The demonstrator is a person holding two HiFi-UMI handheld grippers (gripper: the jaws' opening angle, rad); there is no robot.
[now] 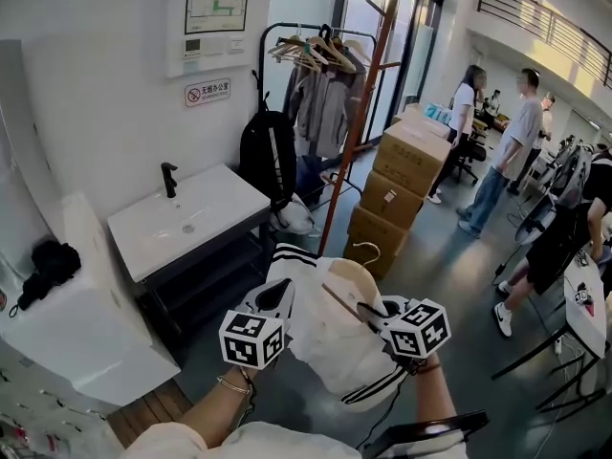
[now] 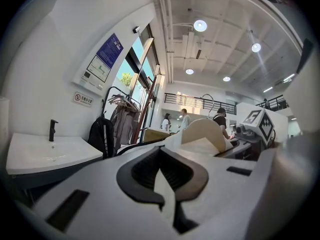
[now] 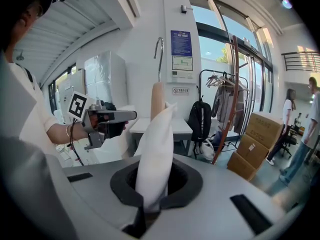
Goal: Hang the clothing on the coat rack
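Far beside sink (image 1: 186, 220), coat rack (image 1: 359, 122); pinched in left gripper (image 2: 165, 189) and right gripper (image 3: 150, 199), soft, light jacket (image 1: 325, 352); firmer hold likely at hanger (image 1: 359, 275).

Left gripper (image 2: 162, 179), right gripper (image 3: 150, 196): grey shells, black fingers (image 2: 139, 171). B&W marker cube (image 1: 253, 338) behind each one's fingers. White short sleeves (image 3: 32, 126), bracelet (image 1: 232, 385) on left wrist.

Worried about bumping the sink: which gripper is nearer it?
Left. The left gripper is right of the sink, near its front corner; the right gripper is farther right, beyond the white garment.
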